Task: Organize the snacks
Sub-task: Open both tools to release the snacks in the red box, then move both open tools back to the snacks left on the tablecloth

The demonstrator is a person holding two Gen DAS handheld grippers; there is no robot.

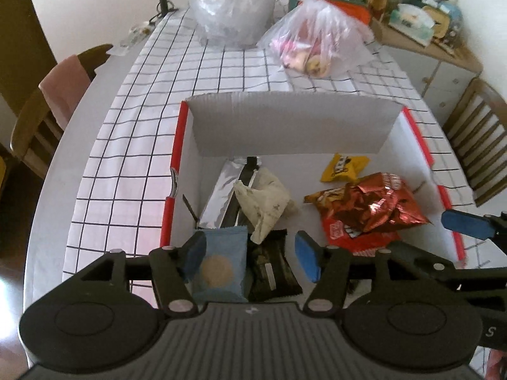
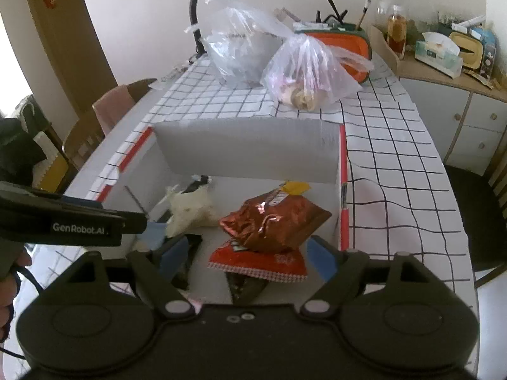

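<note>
Snacks seen lying in box on table. Left gripper held open above blue packet and dark bar, untouched. Right gripper spread wide over red bag, nothing gripped.

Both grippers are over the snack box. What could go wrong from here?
1. The left gripper and right gripper sit close together over the box; they may collide.
2. The shiny red chip bag lies loosely on the flat red packet; it may slide.
3. The blue cookie packet and dark packet touch; one grab may catch both.
</note>
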